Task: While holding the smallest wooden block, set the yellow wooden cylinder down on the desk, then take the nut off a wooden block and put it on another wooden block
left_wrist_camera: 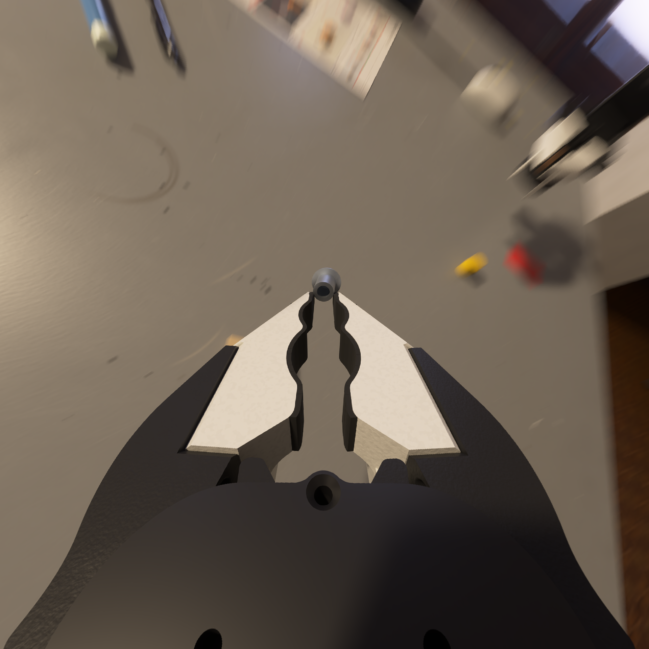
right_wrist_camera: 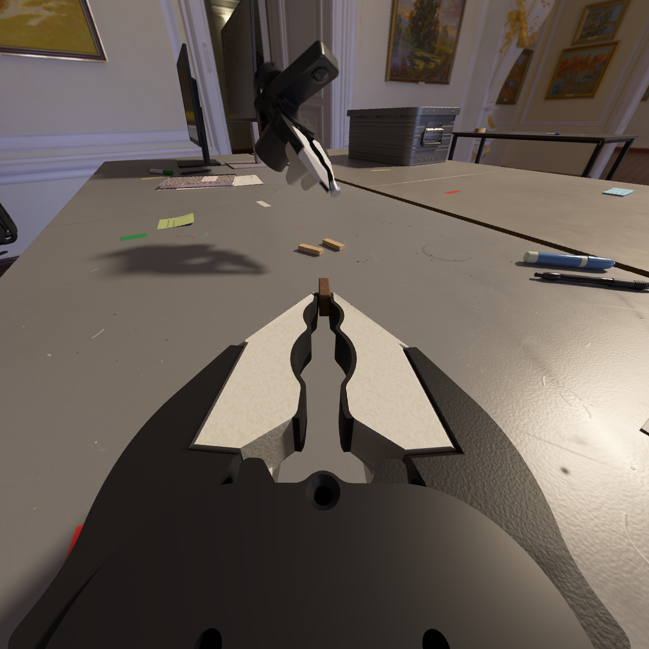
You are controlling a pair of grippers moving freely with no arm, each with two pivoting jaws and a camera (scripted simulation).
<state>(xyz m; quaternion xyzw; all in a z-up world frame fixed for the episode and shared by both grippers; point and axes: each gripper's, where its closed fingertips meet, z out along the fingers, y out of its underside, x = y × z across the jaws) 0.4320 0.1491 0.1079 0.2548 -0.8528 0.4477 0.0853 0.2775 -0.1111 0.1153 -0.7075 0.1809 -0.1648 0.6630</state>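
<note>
My left gripper [left_wrist_camera: 325,295] is shut on a small grey metal nut [left_wrist_camera: 325,281] and holds it in the air above the desk; this view is blurred. It also shows in the right wrist view [right_wrist_camera: 328,184], tilted down with the nut [right_wrist_camera: 335,191] at its tips. My right gripper [right_wrist_camera: 323,298] is shut on a small dark brown wooden block [right_wrist_camera: 323,295], low over the desk. Two tan wooden blocks [right_wrist_camera: 310,249] [right_wrist_camera: 333,244] lie side by side on the desk beyond it. The yellow wooden cylinder [left_wrist_camera: 470,264] lies on the desk at the right.
A blue marker [right_wrist_camera: 569,260] and a black pen [right_wrist_camera: 590,281] lie at the right. A grey case [right_wrist_camera: 400,135], monitors [right_wrist_camera: 191,105] and a keyboard [right_wrist_camera: 196,182] stand at the back. A dark blurred shape with a red patch [left_wrist_camera: 523,261] sits by the desk edge.
</note>
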